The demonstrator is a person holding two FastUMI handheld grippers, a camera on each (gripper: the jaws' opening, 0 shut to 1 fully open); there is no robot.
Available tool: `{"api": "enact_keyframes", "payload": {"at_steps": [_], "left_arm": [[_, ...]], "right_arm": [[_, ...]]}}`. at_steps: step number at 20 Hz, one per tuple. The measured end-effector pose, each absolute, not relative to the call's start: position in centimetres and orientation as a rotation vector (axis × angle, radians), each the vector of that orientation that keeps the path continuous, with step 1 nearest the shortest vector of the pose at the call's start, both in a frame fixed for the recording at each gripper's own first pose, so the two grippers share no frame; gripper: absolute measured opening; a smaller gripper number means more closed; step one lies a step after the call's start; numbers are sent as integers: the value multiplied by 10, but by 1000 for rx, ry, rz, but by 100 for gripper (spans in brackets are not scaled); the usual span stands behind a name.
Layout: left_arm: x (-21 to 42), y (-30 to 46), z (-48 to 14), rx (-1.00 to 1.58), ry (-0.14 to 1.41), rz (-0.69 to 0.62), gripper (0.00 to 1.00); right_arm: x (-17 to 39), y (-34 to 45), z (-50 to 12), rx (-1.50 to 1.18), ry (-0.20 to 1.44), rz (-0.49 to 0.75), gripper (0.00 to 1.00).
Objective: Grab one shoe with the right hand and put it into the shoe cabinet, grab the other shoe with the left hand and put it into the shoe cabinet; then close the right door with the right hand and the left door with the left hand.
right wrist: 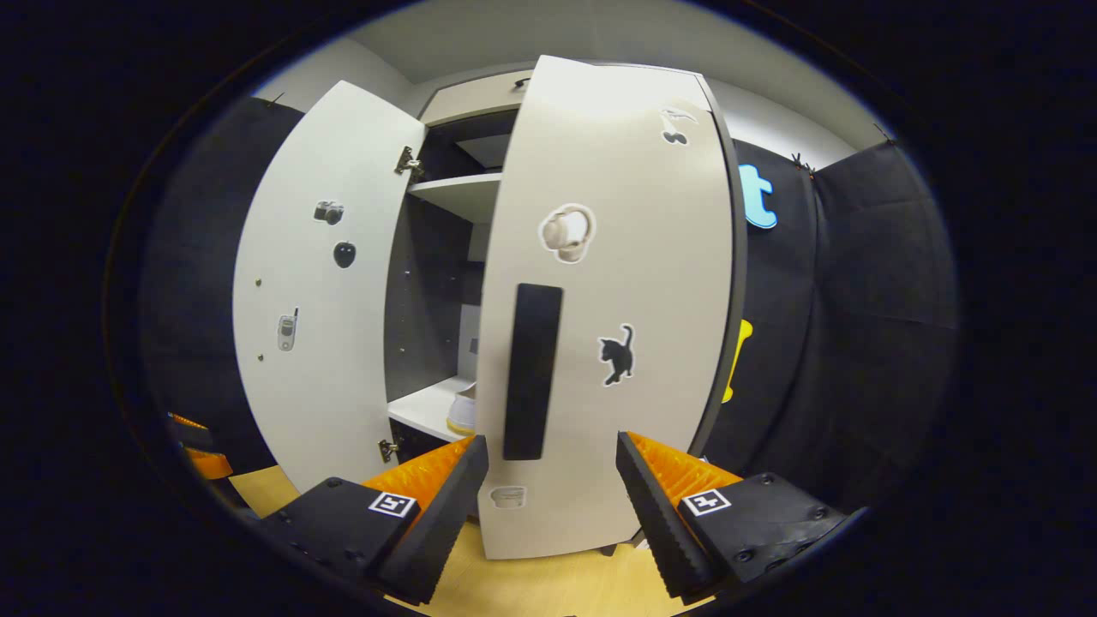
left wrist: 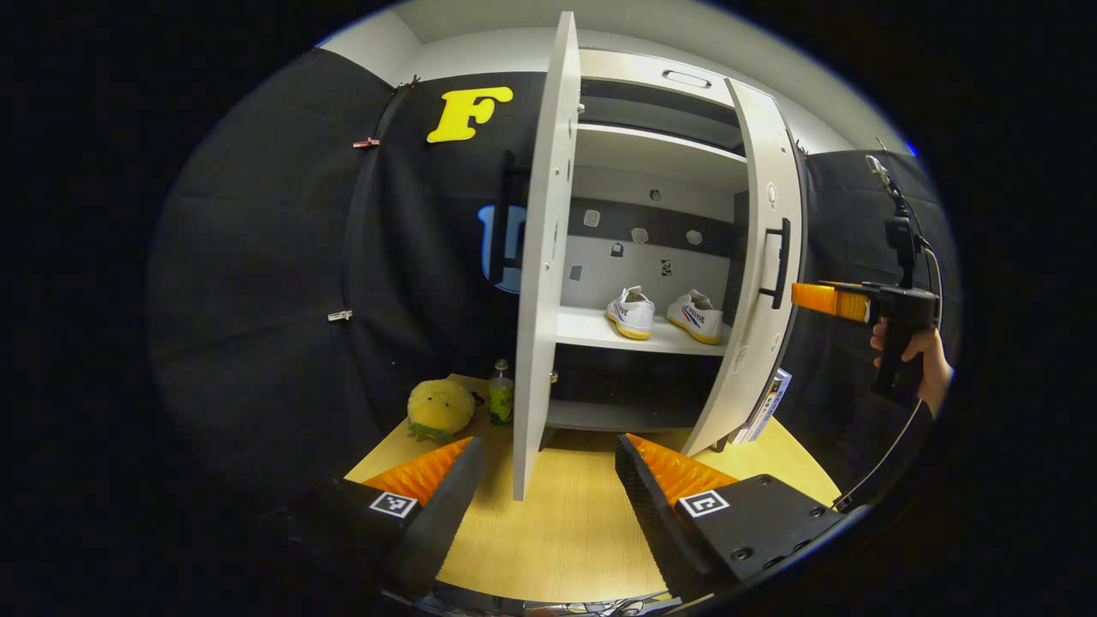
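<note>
Two white shoes (left wrist: 632,312) (left wrist: 696,315) stand side by side on the cabinet's middle shelf (left wrist: 591,330). Both doors stand open. The left door (left wrist: 536,257) is edge-on to my left gripper (left wrist: 548,480), which is open, holds nothing and is well back from the cabinet. A hand (left wrist: 921,360) holds my right gripper (left wrist: 801,296) just outside the right door (left wrist: 758,343), near its black handle (left wrist: 778,261). In the right gripper view, my right gripper (right wrist: 553,484) is open and faces that handle (right wrist: 531,373) on the door's outer face. One shoe (right wrist: 463,410) peeks out past the door's edge.
A yellow plush toy (left wrist: 440,408) and a green bottle (left wrist: 500,396) sit on the wooden surface (left wrist: 557,531) left of the cabinet. A thin book (left wrist: 765,404) leans at the cabinet's right foot. The left door's inner face (right wrist: 330,291) carries small stickers.
</note>
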State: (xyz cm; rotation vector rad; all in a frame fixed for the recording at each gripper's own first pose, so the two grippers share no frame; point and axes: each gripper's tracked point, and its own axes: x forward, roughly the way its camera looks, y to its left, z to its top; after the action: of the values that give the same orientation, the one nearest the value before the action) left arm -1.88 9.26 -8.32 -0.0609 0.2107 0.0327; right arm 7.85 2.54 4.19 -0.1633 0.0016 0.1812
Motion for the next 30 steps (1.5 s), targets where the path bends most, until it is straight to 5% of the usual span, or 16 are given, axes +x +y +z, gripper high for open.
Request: {"api": "enact_keyframes", "payload": {"at_steps": [4, 8, 13, 23, 30], "left_arm": [[-14, 131, -69, -27, 171, 56, 95], [6, 205, -49, 33, 132, 113, 95], [77, 245, -12, 50, 75, 22, 95], [147, 208, 32, 20, -4, -139, 95], [145, 197, 40, 17, -6, -118, 90]], "right_arm": [[46, 70, -1, -142, 64, 278, 98], [14, 82, -51, -62, 182, 265, 98], [-14, 78, -91, 41, 296, 204, 98], [-28, 45, -87, 108, 267, 57, 99], [-32, 35, -101, 119, 284, 4, 99]]}}
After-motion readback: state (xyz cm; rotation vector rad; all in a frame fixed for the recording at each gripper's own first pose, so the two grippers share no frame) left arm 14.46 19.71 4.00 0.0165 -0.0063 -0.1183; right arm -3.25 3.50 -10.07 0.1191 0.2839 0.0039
